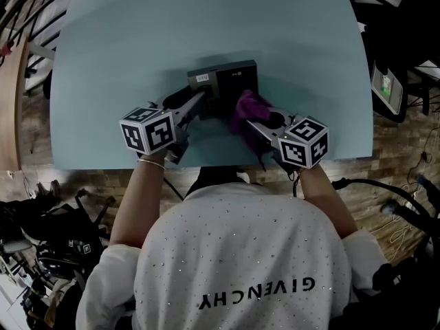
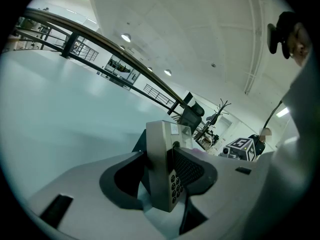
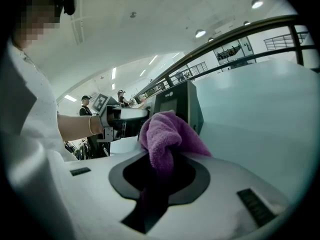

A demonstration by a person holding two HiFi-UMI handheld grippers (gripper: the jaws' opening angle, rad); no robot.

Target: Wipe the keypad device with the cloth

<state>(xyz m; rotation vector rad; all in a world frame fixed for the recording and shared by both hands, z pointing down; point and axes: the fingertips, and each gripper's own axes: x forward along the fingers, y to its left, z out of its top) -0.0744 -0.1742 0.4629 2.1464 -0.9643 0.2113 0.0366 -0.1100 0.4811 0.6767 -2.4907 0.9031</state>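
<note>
Near the front edge of the pale blue table (image 1: 137, 33), the left gripper (image 2: 167, 181) is clamped onto the keypad end of the grey boxy plastic keypad device (image 1: 227, 81). The right gripper (image 3: 160, 176) pinches a fluffy purple cloth (image 3: 167, 131), bunched up by the device's right side. The casing looks light, stiff and a bit slick, so I'd squeeze its flat sides. The cloth's floppy, so hold it by the wad

A fuzzy purple cloth (image 3: 167, 134) hid the right gripper's (image 3: 161, 156) jaw tips, while between the left gripper's (image 2: 161, 176) jaws the grey boxy keypad device's (image 2: 158, 154) key markings were illegibly small.
</note>
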